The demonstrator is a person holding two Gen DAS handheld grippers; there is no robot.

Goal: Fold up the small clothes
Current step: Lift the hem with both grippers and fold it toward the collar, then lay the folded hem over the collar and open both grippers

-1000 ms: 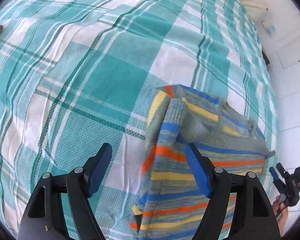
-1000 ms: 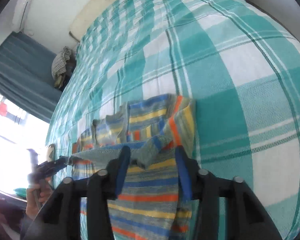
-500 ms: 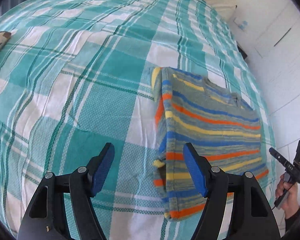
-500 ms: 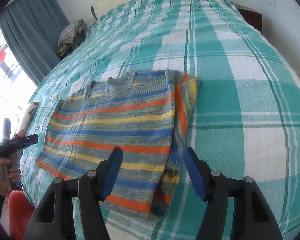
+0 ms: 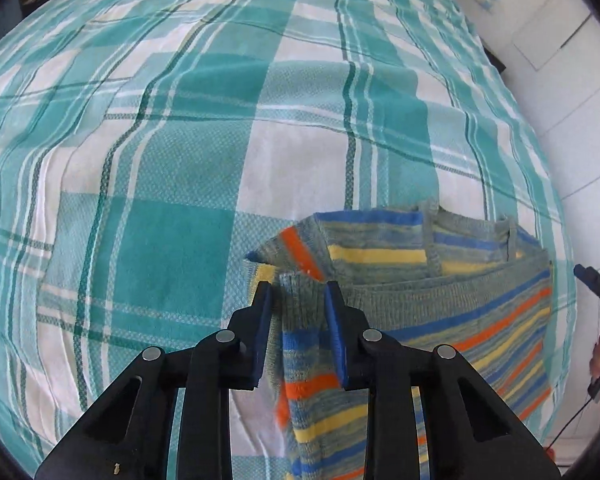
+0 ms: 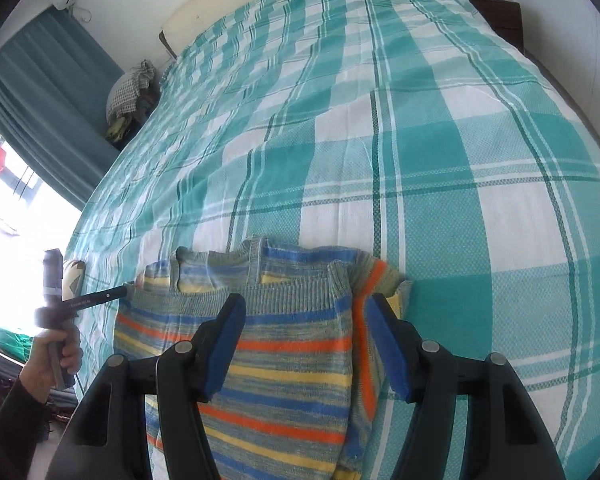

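Observation:
A small striped knit sweater (image 5: 440, 292), grey with blue, orange and yellow bands, lies on the bed; it also shows in the right wrist view (image 6: 284, 344). Its lower half is folded up over the chest, the ribbed hem just below the collar. My left gripper (image 5: 298, 300) has its blue pads narrowed around the sweater's folded left edge, which passes between them. My right gripper (image 6: 306, 316) is open, its pads straddling the sweater's right side just above the fabric. Each gripper shows at the edge of the other's view, in a hand.
The sweater lies on a teal and white plaid bedsheet (image 6: 380, 140). A bundle of clothes (image 6: 130, 92) sits by the teal curtain at the far left. A white wall and floor (image 5: 560, 80) border the bed on the right.
The sweater lay flat half a second ago; its lower half is now folded up to the collar. Both grippers have moved forward and low over it, and the left pads have narrowed onto the edge.

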